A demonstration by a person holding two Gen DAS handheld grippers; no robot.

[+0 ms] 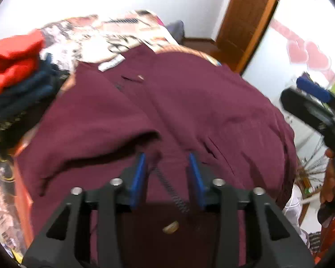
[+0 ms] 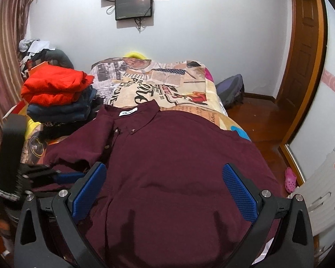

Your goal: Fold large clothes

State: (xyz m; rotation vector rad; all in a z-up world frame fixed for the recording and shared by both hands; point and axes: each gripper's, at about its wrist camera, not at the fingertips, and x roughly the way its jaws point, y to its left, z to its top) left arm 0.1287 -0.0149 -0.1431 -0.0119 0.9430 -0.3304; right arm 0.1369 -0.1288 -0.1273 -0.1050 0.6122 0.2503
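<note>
At far left sits a clothes stack (image 2: 55,93). The maroon shirt (image 2: 167,156) fills centre frame on the bed (image 2: 167,84). Left gripper (image 1: 167,160) fingers stand apart over a fold; right gripper (image 2: 165,192) fingers spread wide above the hem.

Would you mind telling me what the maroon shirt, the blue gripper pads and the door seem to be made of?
Maroon shirt: woven cloth, probably cotton or a blend; matte, softly creased, with a buttoned collar.
Blue pads on the right gripper: likely rubber or textured plastic; a fine diamond grid shows.
Door: apparently varnished wood; brown, panelled, slightly glossy.
</note>
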